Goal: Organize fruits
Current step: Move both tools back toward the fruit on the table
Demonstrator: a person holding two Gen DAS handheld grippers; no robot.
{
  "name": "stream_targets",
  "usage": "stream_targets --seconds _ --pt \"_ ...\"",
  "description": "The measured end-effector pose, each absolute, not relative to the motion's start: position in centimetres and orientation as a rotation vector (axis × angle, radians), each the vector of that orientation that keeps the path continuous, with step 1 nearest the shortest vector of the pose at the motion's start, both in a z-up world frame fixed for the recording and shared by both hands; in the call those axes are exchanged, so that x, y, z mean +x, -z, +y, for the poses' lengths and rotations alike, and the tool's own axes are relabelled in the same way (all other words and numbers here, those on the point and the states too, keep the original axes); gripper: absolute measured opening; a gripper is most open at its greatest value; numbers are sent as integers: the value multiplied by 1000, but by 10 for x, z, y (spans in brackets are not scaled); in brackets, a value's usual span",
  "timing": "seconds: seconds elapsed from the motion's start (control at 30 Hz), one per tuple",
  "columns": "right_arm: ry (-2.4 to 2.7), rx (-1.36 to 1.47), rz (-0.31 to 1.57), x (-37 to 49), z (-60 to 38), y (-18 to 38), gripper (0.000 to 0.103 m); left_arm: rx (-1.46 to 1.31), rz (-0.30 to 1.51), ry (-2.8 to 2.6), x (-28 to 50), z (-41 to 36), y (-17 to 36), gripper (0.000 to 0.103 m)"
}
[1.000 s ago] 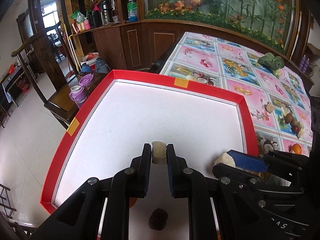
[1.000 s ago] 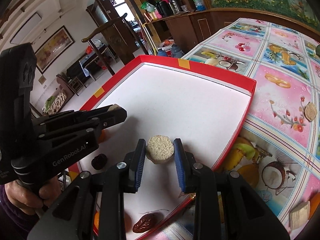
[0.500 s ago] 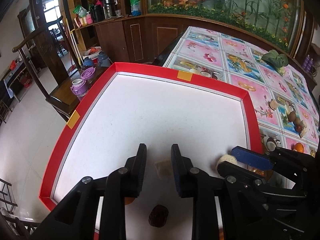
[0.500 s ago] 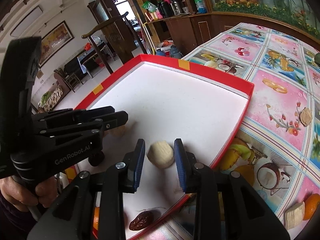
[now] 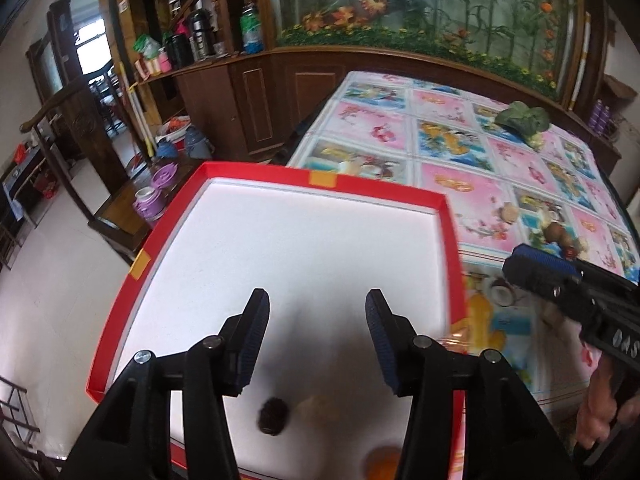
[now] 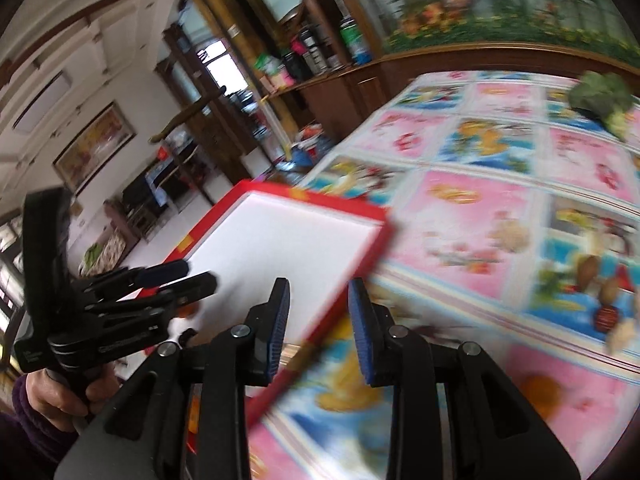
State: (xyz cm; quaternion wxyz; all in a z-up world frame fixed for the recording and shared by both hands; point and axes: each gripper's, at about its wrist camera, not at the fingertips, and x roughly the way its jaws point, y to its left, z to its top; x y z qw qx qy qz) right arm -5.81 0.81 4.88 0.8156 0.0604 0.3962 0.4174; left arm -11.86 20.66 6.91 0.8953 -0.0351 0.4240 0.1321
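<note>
Both tools spread empty: left tool above red tray, right tool over its edge

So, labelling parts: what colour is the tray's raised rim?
Red, around the white-floored shallow tray's rim; clearest in the left wrist view.

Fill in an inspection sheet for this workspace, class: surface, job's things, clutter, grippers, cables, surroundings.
Surface: table with fruit-print cloth; red-rimmed white tray on it.
Job's things: dark fruit, pale piece and orange fruit lie in the tray; more pieces on the cloth.
Clutter: leafy greens.
Grippers: left gripper open, empty; right gripper open, empty, over the tray's rim.
Cables: nothing seen.
Surroundings: wooden cabinet, chair.
</note>
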Motion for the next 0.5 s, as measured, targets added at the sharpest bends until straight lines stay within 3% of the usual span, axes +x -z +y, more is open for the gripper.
stream_targets --seconds 0.1,0.5 --pt "-813 159 832 -48 -31 -50 33 -43 866 -202 -119 183 -75 57" --pt "-638 274 883 -25 -139 -40 33 86 945 146 -94 63 -54 58"
